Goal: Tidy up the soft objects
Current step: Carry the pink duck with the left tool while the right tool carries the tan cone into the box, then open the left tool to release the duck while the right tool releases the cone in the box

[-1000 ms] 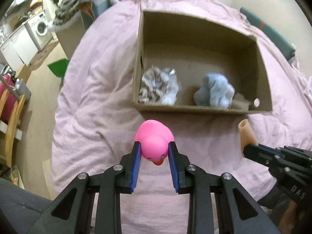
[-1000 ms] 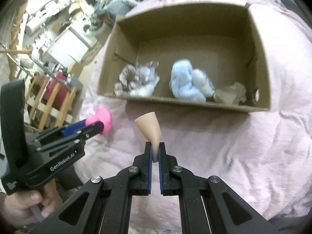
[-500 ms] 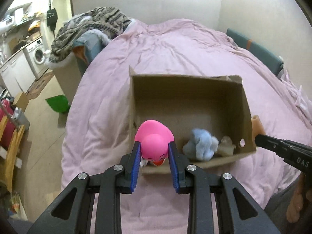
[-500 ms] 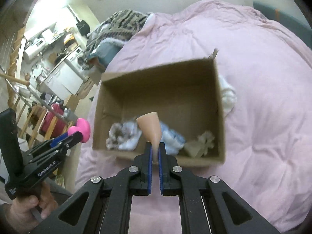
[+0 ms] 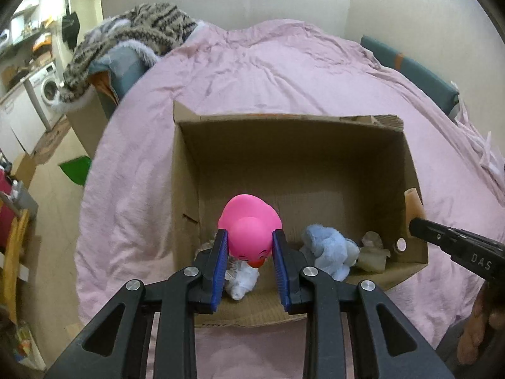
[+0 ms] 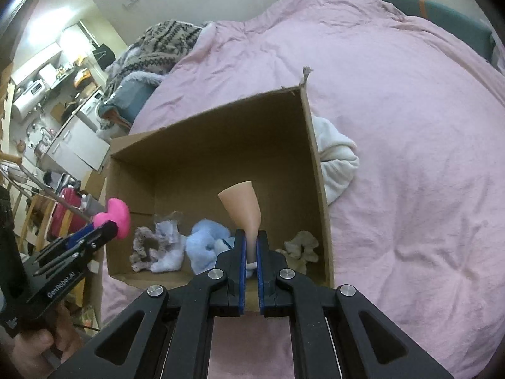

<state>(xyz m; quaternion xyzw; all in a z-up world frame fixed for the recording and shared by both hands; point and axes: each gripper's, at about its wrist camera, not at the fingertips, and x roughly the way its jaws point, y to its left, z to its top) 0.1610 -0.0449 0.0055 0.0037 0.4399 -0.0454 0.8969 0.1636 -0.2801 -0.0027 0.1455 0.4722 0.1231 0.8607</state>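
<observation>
Left wrist view: left gripper clamps a pink duck above the cardboard box; right gripper pinches a tan cone over the same box.

cardboard box open-topped, far floor bare; soft toys crowd near wall

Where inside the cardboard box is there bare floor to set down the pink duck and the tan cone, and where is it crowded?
The cardboard box has bare floor across its back half, bordered by the far wall and both side walls. The near edge is crowded: grey-white bundle, blue plush and beige scrap line it. The pink duck and tan cone hang above that row.
</observation>
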